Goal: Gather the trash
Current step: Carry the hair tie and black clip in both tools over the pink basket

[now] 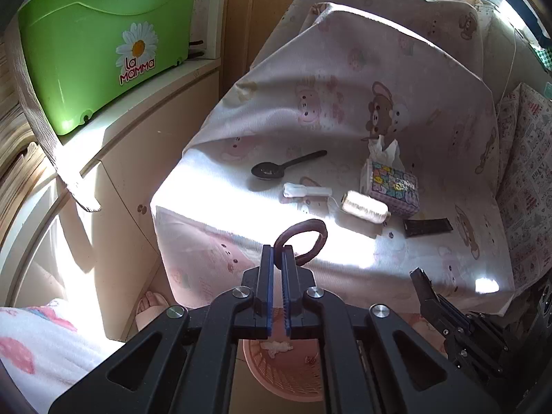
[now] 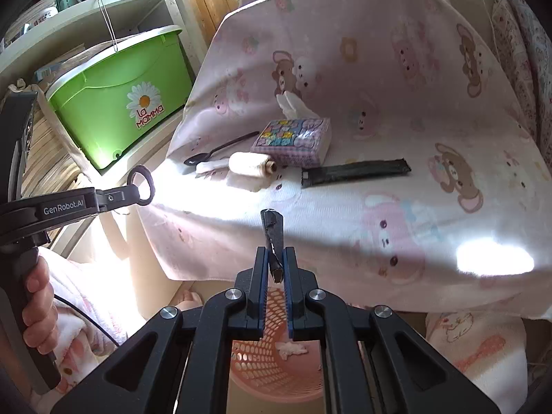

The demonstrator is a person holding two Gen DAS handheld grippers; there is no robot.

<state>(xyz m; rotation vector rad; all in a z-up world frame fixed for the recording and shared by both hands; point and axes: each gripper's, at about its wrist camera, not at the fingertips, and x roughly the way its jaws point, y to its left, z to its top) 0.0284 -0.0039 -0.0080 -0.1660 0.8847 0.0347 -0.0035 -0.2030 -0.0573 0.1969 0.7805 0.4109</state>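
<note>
My left gripper (image 1: pixel 278 253) is shut on a brown ring-shaped piece of trash (image 1: pixel 303 238), held off the front edge of the cloth-covered table (image 1: pixel 207 214); it also shows in the right wrist view (image 2: pixel 141 184). My right gripper (image 2: pixel 275 258) is shut on a rolled black wrapper (image 2: pixel 274 238), held above a pink perforated basket (image 2: pixel 262 369) on the floor. The basket (image 1: pixel 276 376) holds a crumpled white tissue (image 2: pixel 291 348). A flat black wrapper (image 2: pixel 355 170) lies on the table.
On the table lie a black spoon (image 1: pixel 286 167), a white packet (image 1: pixel 305 191), a spool of white thread (image 1: pixel 365 207) and a tissue box (image 1: pixel 391 189). A green storage box (image 1: pixel 100 45) stands on a shelf at left.
</note>
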